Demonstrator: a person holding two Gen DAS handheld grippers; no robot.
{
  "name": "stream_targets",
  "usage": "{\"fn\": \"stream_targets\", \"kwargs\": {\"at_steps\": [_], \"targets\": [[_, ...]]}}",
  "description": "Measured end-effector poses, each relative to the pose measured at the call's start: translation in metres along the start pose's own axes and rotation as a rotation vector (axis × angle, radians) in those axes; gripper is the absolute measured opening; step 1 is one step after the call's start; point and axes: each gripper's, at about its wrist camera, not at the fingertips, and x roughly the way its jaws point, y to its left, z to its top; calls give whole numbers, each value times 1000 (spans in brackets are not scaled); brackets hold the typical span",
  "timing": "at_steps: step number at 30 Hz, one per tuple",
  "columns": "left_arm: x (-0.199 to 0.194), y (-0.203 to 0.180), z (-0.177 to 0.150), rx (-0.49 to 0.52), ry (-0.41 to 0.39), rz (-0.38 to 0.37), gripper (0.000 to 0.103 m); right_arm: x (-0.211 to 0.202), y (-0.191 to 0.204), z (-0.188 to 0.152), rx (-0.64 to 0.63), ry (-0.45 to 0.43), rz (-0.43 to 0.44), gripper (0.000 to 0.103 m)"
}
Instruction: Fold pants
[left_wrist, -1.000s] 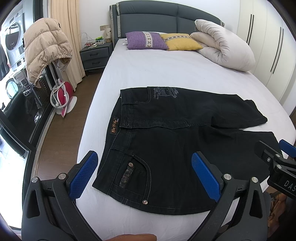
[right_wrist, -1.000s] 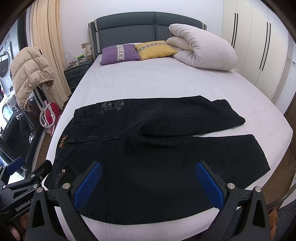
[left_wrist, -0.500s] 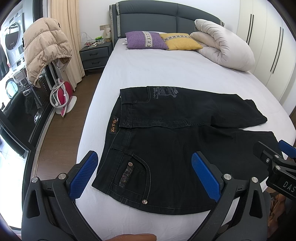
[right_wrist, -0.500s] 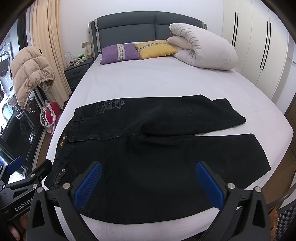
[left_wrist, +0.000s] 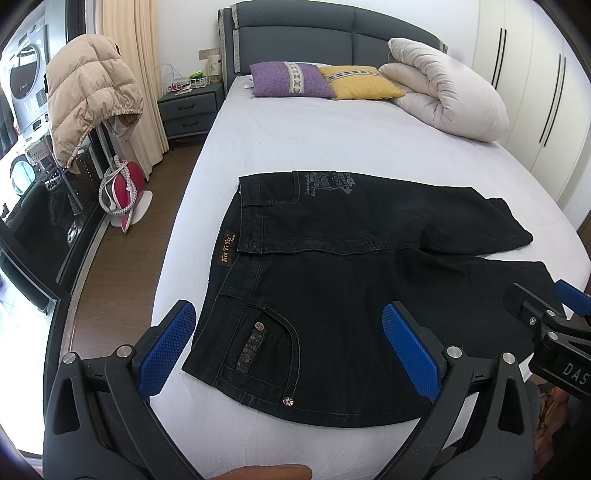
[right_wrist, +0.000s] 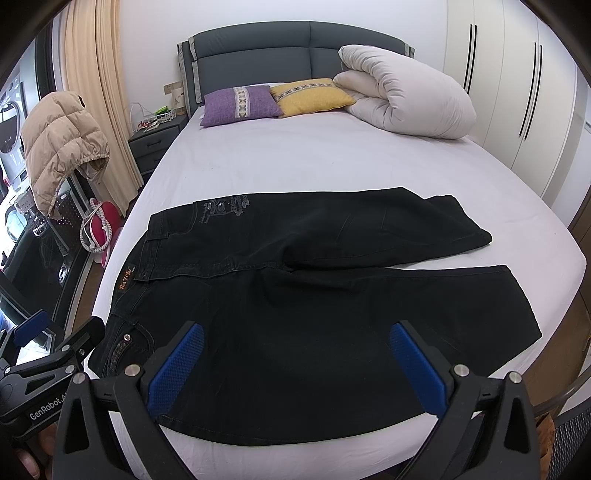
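Black denim pants (left_wrist: 351, 295) spread flat near the white-sheeted bed's (left_wrist: 314, 147) foot edge. Left gripper (left_wrist: 288, 347) and right gripper (right_wrist: 295, 365) fingers wide, empty. Whole near leg hem only from right wrist; copper-studded pocket (left_wrist: 266, 343) clear only from left.

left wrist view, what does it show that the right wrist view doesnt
Only the left wrist view shows the right gripper at its right edge, and it alone shows the near pocket whole. Only the right wrist view shows the left gripper at its left edge and both hems in full. Both share the pants flat on the bed, pillows and duvet.
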Motion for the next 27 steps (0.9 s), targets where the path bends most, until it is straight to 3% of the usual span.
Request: {"fn": "stream_targets", "kwargs": {"at_steps": [16, 21, 25, 27], "targets": [[6, -6, -4, -3, 3, -32, 103, 3, 4, -3, -3, 11, 10, 103], [13, 1, 1, -26, 9, -124, 103, 7, 1, 1, -8, 13, 19, 103], [24, 4, 7, -27, -16, -241, 103, 14, -2, 5, -18, 6, 56, 103], [37, 1, 9, -13, 42, -305, 103, 17, -3, 8, -45, -10, 80, 103]]}}
